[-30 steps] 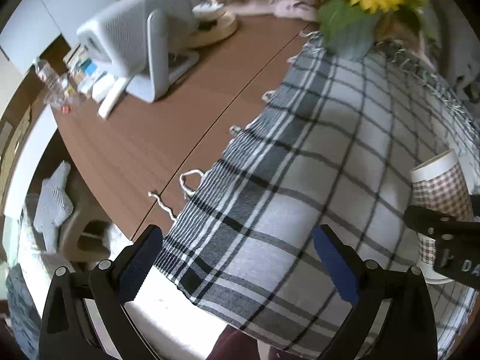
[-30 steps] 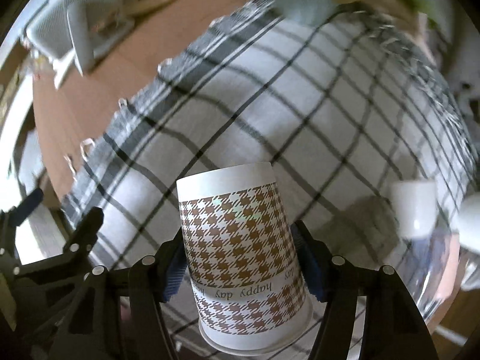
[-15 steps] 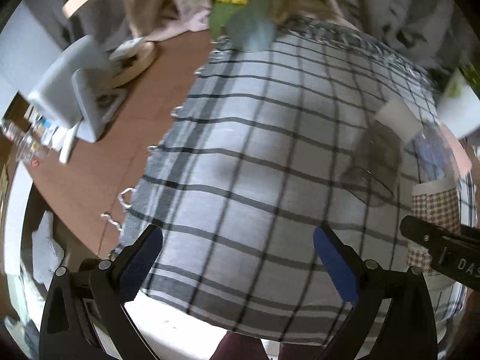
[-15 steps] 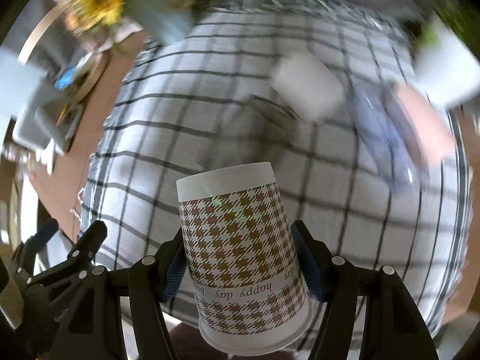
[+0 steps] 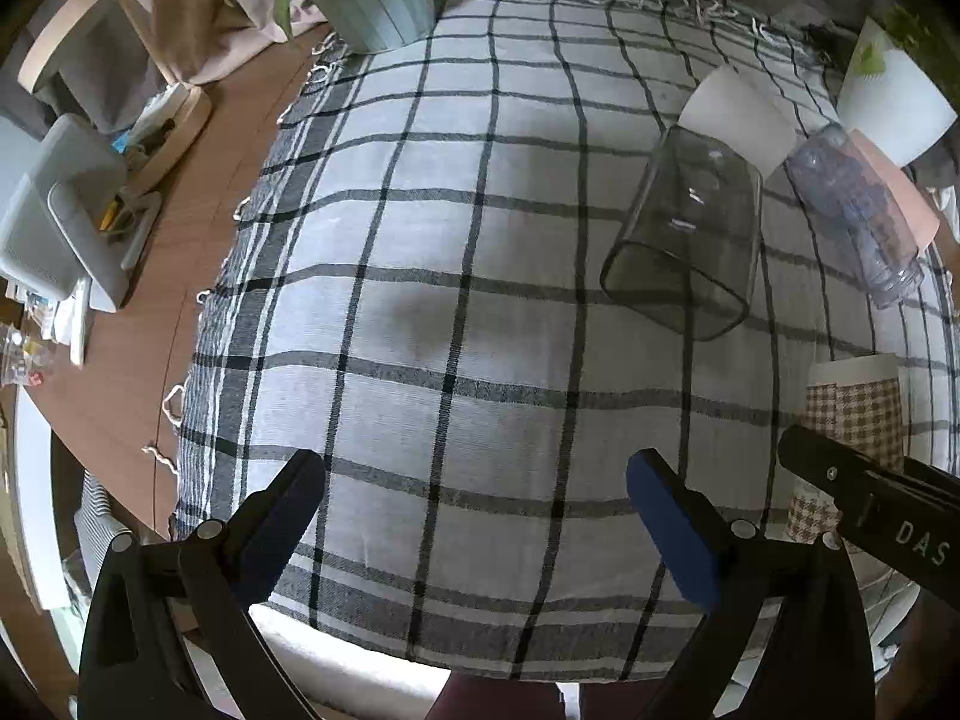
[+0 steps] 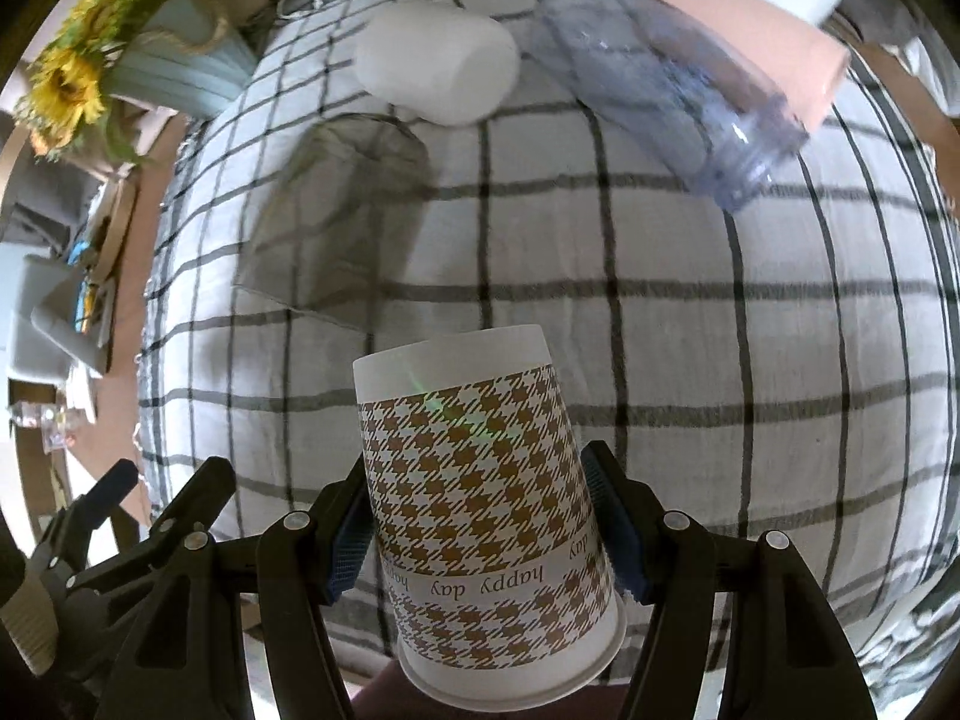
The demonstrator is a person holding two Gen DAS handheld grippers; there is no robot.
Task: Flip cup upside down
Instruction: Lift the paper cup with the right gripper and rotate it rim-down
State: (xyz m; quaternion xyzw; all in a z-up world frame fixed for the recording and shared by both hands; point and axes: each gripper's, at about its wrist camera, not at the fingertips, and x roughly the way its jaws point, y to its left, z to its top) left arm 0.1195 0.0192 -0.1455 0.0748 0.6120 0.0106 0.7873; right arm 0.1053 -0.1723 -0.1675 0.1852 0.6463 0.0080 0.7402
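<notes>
Clamping the houndstooth cup [image 6: 480,480] mid-wall, the right gripper [image 6: 486,534] should lower it squarely, rim first, onto the checked cloth [image 6: 660,360]; the left gripper [image 5: 474,516] gapes empty.

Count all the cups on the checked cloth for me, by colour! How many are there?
Brown-checked paper cup, held in the right tongs: 1
White cup: 1
Grey see-through cup: 1
Blue see-through cup: 1
Pink cup: 1
Total: 5 cups
</notes>
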